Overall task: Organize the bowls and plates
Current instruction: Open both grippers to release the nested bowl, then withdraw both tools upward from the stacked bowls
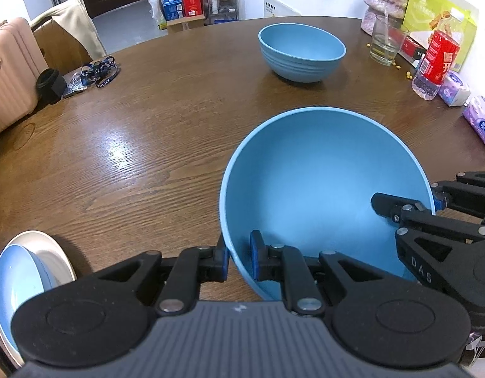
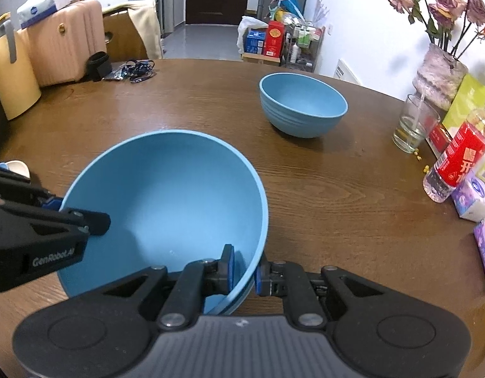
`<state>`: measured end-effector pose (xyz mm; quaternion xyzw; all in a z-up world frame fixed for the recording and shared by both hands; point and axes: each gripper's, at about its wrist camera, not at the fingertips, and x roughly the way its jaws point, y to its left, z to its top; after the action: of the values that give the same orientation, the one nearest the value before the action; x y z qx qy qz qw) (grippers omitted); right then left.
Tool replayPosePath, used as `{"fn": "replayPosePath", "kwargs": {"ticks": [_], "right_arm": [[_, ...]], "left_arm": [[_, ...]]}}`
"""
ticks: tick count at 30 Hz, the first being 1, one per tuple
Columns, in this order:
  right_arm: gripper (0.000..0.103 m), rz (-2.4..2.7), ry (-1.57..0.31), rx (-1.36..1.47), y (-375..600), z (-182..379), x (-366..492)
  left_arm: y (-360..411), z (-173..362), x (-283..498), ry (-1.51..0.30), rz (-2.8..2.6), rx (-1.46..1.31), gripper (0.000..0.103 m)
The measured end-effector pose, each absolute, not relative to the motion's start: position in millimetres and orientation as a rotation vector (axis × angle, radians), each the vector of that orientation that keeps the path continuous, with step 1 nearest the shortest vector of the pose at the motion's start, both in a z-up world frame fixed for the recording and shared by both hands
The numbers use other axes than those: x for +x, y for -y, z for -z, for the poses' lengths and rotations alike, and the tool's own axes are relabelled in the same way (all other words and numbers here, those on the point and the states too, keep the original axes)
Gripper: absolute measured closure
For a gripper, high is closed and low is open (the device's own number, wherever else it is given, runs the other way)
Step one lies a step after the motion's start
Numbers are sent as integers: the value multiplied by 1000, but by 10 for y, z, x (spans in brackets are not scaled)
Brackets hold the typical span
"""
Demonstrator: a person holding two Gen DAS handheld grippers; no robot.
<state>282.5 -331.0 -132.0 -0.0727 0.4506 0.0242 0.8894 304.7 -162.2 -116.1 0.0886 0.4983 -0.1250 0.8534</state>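
Observation:
A large blue bowl (image 1: 321,182) (image 2: 160,195) is held over the brown wooden table (image 1: 132,163) by both grippers. My left gripper (image 1: 239,260) is shut on its left rim, one pad inside and one outside the wall. My right gripper (image 2: 244,267) is shut on the right rim the same way, and it also shows in the left wrist view as the right gripper (image 1: 431,201). A second, ribbed blue bowl (image 1: 300,52) (image 2: 302,104) stands upright farther back. A blue plate lying in a white plate (image 1: 37,264) sits at the near left.
Along the right edge stand a glass (image 1: 385,42), a red-labelled bottle (image 1: 437,60), tissue packs (image 1: 480,119) and a vase (image 2: 437,72) of dried flowers. A black pouch and lanyards (image 1: 94,72) lie at the far left. A pink suitcase (image 2: 66,41) stands beyond the table.

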Motion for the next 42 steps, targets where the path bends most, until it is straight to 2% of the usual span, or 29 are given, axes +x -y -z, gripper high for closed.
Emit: {"fn": "replayPosePath", "kwargs": {"ticks": [4,7,13,14,19,20,21,22,23,24,25,31,42], "right_arm": [[89,-68,-939,-156,3324,1317,2842],[84,-87,-940,-139,3336,1314,2849],[67,-121,-928,-68,3417,1290,2838],[61,-130,-920,-53,3435,1276,2829],[34,-144,-888,-6,3505,1182,2797],[24,-146,-888,6,3528,1172,2790],[15,-145,-890,21,3553,1163,2785],[12,-136,-892,36,3586,1155,2786],[9,-129,-896,50,3618,1147,2788],[3,-120,-905,67,3655,1141,2788],[0,-107,-918,88,3695,1136,2790],[0,-40,-908,129,3738,1078,2657],[0,117,-848,249,3608,929,2323]], "left_arm": [[1602,1168,3050,-1061,261,174,90],[1571,1184,3057,-1074,257,157,88],[1522,1127,3040,-1046,251,133,85],[1518,1113,3032,-1041,251,130,83],[1498,1004,2988,-994,238,111,50],[1491,975,2977,-983,231,110,44],[1480,950,2967,-971,216,109,33],[1457,924,2961,-959,195,107,18],[1428,900,2957,-948,169,105,11],[1395,875,2959,-938,144,101,0],[1348,843,2963,-926,130,84,0],[1098,727,3016,-929,135,-8,0],[799,573,3071,-952,205,16,0]]}}
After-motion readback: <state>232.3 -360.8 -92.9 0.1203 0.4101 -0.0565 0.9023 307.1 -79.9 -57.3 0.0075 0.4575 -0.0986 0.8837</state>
